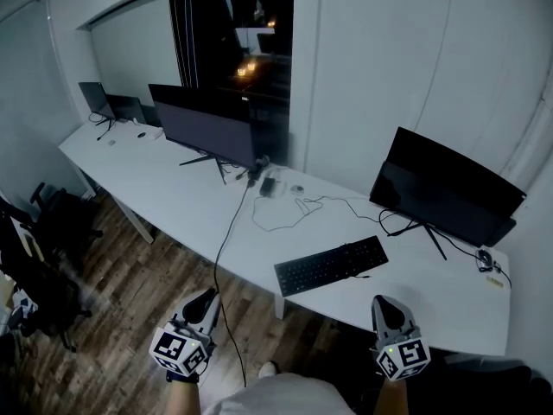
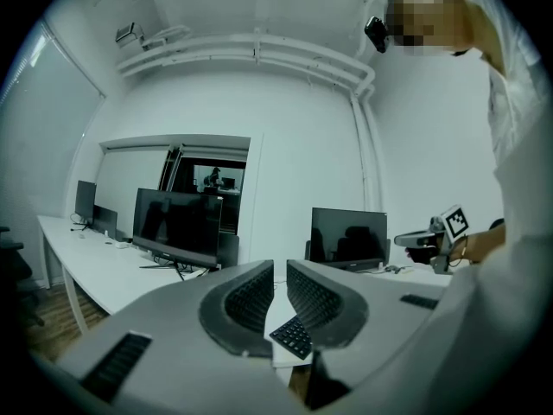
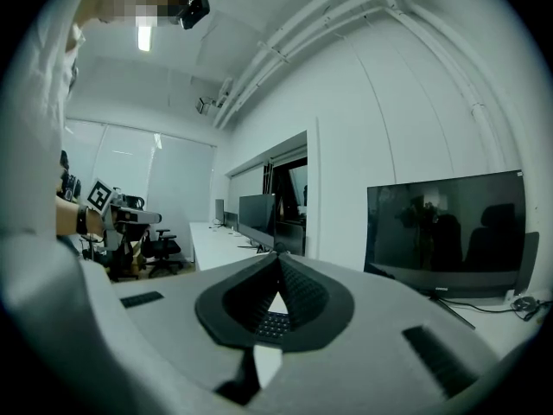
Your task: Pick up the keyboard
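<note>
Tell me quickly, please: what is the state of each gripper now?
Left gripper: jaws closed, holding nothing.
Right gripper: jaws closed, holding nothing.

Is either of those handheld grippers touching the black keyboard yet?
Apart. The head view shows it: the keyboard lies on the desk, with floor between it and the left gripper and bare desktop between it and the right gripper.

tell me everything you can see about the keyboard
The keyboard is a slim black full-width board, plastic by the look, lying flat and keys up near the front edge of the white desk, skewed so its right end sits farther back. It lies front-left of the right-hand monitor. Nothing rests on it.
</note>
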A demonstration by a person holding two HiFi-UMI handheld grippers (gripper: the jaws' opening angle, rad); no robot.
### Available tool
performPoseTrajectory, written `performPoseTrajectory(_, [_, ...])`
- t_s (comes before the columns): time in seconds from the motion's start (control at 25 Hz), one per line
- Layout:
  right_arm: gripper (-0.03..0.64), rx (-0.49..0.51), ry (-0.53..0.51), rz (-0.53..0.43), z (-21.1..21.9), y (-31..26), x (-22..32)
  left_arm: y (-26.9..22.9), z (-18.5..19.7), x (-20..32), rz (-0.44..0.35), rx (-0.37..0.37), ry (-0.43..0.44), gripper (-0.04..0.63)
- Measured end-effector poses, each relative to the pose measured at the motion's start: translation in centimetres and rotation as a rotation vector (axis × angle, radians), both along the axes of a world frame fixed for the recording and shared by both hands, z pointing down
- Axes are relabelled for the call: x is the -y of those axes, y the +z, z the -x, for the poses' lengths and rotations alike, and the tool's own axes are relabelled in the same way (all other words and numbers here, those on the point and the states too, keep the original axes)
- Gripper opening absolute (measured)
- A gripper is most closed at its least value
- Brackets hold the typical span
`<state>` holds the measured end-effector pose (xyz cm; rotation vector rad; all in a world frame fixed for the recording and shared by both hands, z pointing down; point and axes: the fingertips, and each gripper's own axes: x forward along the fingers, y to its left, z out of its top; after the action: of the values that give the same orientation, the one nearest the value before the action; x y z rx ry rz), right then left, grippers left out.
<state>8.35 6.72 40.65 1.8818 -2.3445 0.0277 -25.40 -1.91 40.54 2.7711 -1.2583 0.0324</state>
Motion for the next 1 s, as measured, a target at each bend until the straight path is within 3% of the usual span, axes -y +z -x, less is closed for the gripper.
performPoseTrajectory(0.44, [0.003, -0.066, -0.037, 0.066, 2.4, 2.6, 4.7, 2.1, -0.2, 4.5, 0.031, -0.011, 0.035, 0.043])
performPoseTrajectory(1.0, [0.003, -0.045, -0.121, 0.131, -5.9, 5.4, 14.8, 4.0, -8.9, 10.9, 0.09, 0.046, -0.005, 0.043])
